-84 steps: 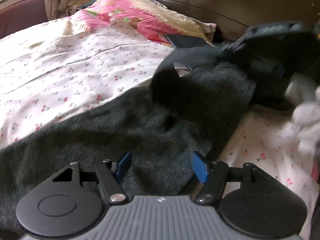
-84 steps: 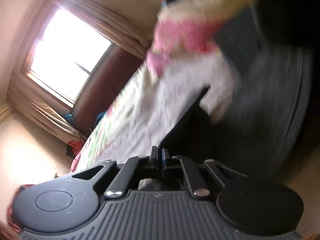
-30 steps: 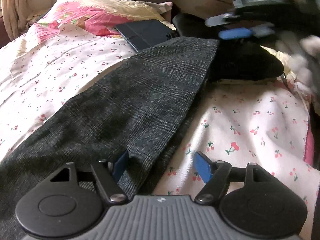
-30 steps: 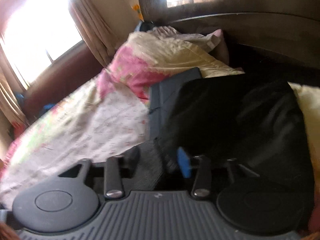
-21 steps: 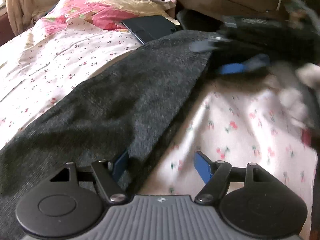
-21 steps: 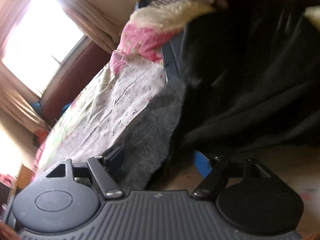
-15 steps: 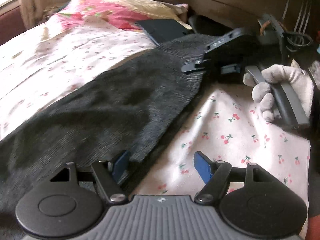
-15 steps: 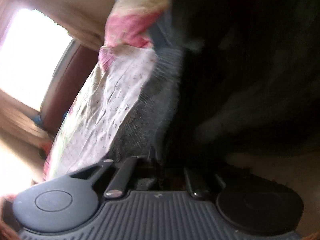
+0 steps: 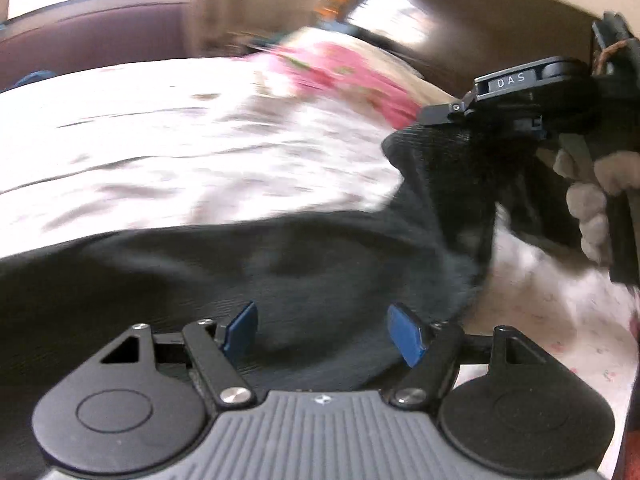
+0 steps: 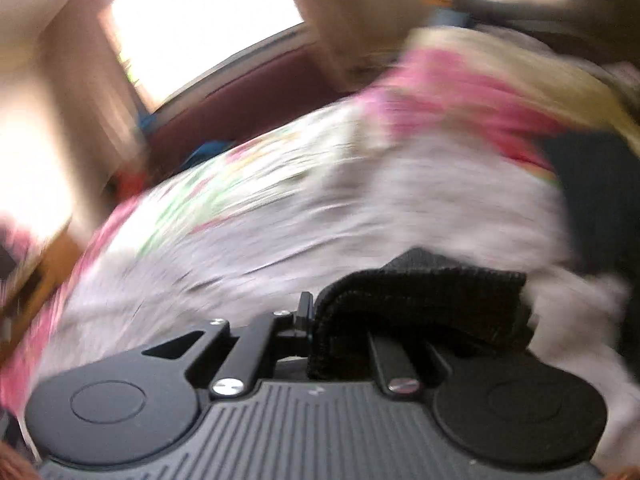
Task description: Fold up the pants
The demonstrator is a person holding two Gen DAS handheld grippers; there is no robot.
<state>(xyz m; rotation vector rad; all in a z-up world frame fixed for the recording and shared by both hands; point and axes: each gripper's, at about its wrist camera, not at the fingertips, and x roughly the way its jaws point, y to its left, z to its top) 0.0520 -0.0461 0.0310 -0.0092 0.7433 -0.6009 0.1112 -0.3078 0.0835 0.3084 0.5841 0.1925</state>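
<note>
Dark grey pants [image 9: 248, 272] lie across the cherry-print bed sheet [image 9: 168, 152]. My left gripper [image 9: 322, 330] is open and empty, its blue pads just above the pants near their right edge. My right gripper [image 10: 310, 322] is shut on one end of the pants [image 10: 420, 304] and holds that end lifted off the bed. In the left wrist view the right gripper [image 9: 520, 120] shows at the upper right, held by a gloved hand [image 9: 592, 200], with the cloth hanging from it. Both views are motion-blurred.
A pink floral pillow [image 9: 352, 76] lies at the head of the bed before a dark wooden headboard [image 9: 460, 32]. A dark flat object [image 10: 596, 176] lies by the pillow. A window [image 10: 200, 28] and a maroon ledge [image 10: 260, 96] are on the far side.
My right gripper has shut on the end of the pants and lifted it off the bed. My left gripper has stayed open and now sits over the pants.
</note>
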